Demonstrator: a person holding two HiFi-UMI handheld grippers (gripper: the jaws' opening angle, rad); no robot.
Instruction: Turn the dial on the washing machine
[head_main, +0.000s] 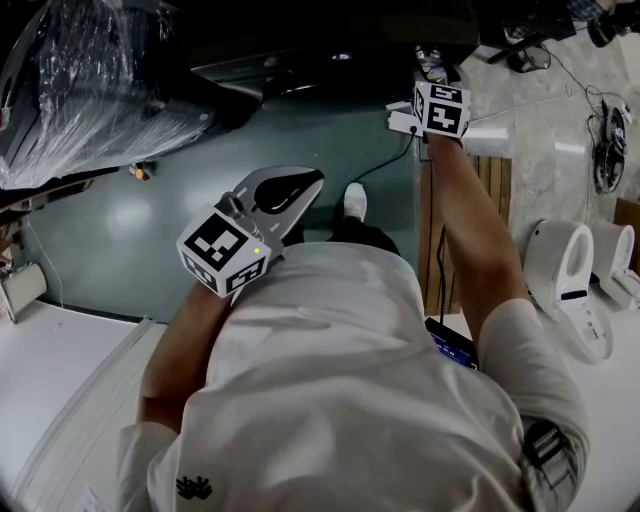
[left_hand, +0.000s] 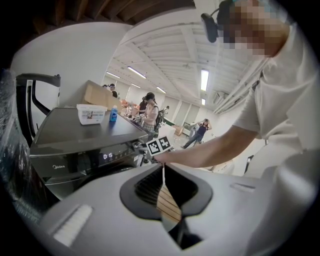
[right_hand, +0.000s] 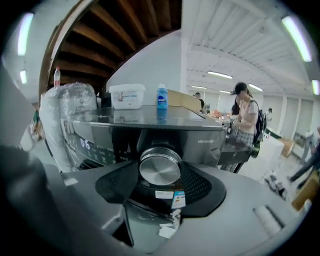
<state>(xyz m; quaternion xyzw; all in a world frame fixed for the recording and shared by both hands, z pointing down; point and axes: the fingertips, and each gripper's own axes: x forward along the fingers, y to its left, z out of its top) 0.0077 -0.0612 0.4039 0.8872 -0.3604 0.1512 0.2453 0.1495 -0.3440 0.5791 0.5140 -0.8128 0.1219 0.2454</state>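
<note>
The dark grey washing machine (head_main: 330, 45) stands ahead of me, and its top (right_hand: 150, 116) and lit display (left_hand: 107, 156) show in the gripper views. Its round brushed-metal dial (right_hand: 160, 168) sits between the jaws of my right gripper (right_hand: 160, 172), whose black pads press both sides of it. In the head view that right gripper (head_main: 433, 68) reaches to the machine's front at arm's length. My left gripper (head_main: 288, 196) hangs back near my chest, away from the machine. It is shut with nothing in it, its fingertips (left_hand: 163, 169) meeting.
A plastic-wrapped appliance (head_main: 80, 85) stands left of the machine. A white tub (right_hand: 127, 96) and a blue bottle (right_hand: 161, 96) rest on the machine's top. White casings (head_main: 568, 280) lie at the right, and a cable (head_main: 392, 160) runs across the floor. People stand in the hall behind.
</note>
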